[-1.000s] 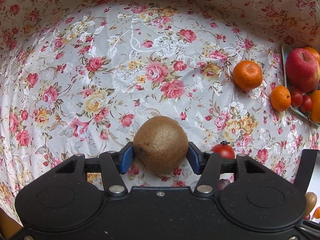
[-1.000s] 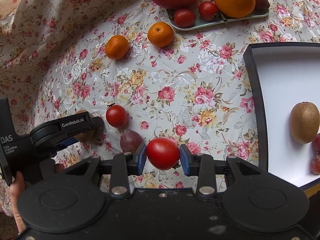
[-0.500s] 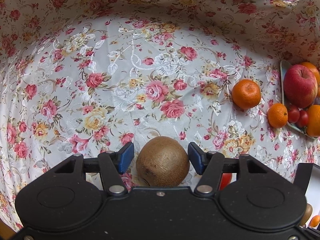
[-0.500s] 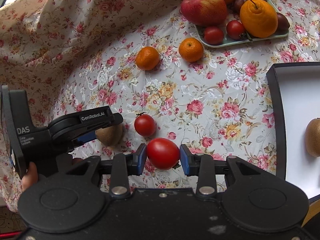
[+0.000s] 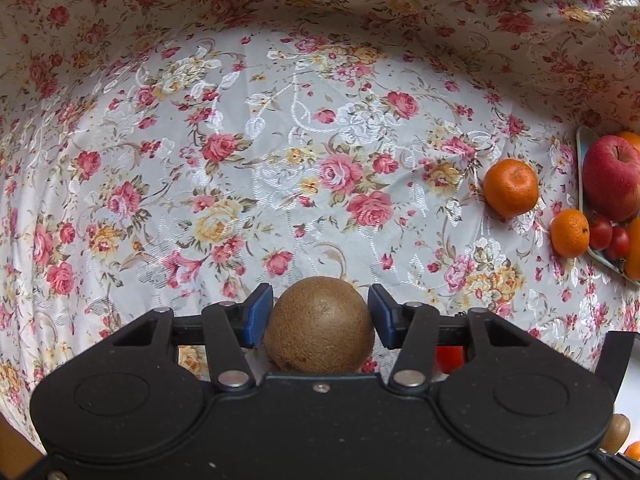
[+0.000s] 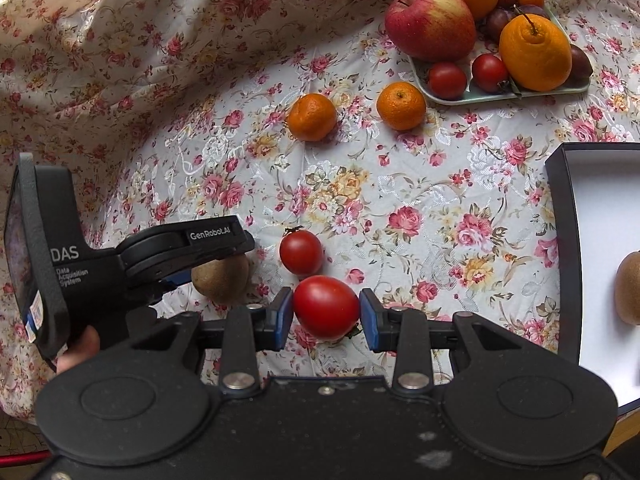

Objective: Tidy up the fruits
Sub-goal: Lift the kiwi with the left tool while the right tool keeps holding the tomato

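In the left wrist view, the left gripper [image 5: 320, 312] has its blue pads on both sides of a brown kiwi [image 5: 320, 326], but a thin gap shows on each side, so the jaws stand released around the fruit, which lies on the flowered tablecloth [image 5: 240, 140]. This view also shows two mandarins [image 5: 511, 188] near the right edge, beside a green tray [image 5: 582, 160] with a red apple [image 5: 612, 178]. The right wrist view gives more: the right gripper [image 6: 326, 314] is clenched on a red tomato [image 6: 326, 306], both pads touching its skin. Just beyond it, a smaller tomato [image 6: 301, 252] with a stem sits on the cloth. To the left, the same kiwi is partly hidden under the black body of the left gripper. Only this view shows the full tray with the apple, oranges [image 6: 535, 52] and dark plums, and a black-edged white box [image 6: 592, 240] at the right, where a second kiwi [image 6: 629, 288] lies inside.
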The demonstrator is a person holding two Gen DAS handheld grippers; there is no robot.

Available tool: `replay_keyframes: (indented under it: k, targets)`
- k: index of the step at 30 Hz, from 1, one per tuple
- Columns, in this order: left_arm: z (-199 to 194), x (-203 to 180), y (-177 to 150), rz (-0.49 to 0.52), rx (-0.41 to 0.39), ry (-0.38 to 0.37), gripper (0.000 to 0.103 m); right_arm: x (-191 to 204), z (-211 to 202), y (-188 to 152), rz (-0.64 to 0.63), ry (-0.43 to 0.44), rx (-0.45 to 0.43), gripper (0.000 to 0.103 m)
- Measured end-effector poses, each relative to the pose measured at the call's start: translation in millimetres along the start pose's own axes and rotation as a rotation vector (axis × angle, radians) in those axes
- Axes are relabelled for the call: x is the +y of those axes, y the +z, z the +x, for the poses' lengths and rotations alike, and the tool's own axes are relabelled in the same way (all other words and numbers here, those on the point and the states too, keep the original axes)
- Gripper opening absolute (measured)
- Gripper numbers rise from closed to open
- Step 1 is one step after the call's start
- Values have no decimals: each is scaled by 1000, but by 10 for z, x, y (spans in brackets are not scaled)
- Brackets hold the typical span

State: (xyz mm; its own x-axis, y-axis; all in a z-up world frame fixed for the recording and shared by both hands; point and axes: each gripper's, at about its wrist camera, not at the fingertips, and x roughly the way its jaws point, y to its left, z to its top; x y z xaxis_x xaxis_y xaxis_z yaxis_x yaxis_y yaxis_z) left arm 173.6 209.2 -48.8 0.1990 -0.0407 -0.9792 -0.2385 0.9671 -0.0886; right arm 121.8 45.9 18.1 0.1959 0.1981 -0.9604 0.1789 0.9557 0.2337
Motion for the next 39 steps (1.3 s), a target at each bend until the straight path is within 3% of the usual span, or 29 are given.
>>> replay_keyframes:
  k: [3, 4, 5, 6, 7, 9, 10, 12, 14, 15, 16, 18, 23, 39]
  targets:
    - [-208, 52, 10, -41, -21, -6, 55, -6, 7, 5, 7, -3, 5, 38]
    - [-295, 57, 11, -50, -33, -14, 48, -11, 7, 7, 9, -4, 7, 38]
    - [-411, 51, 12, -51, -55, -22, 30, -16, 5, 8, 11, -6, 7, 38]
    - [-499, 22, 38, -44, -74, -33, 1, -22, 3, 10, 12, -9, 5, 38]
    - [-567, -9, 31, -38, -91, -32, 8, -26, 3, 10, 13, -12, 5, 38]
    - [-594, -76, 44, -12, -105, -34, 11, -34, 18, 4, 12, -28, 8, 38]
    - [-557, -96, 46, 4, -103, -32, 19, -43, 26, -2, 13, -34, 11, 38]
    - [-436, -83, 50, 19, -71, -32, 22, -66, 30, -15, 16, -32, 20, 38]
    - [-321, -81, 30, 32, -35, -47, 34, -89, 12, -18, 15, -24, 22, 38]
    - [-304, -85, 27, 34, -41, -37, 48, -99, 0, -17, 16, -22, 20, 38]
    - [-290, -86, 21, 31, -38, -29, 55, -111, -15, -11, 19, -21, 16, 38]
    - [-246, -72, 38, 20, -27, -51, 56, -139, -44, 4, 32, -19, 11, 38]
    - [-126, -46, 24, 18, -7, -6, 57, -150, -51, 17, 40, -7, 19, 38]
    - [74, -115, -18, 32, 26, -1, 60, -41, 38, -22, 8, -27, 35, 38]
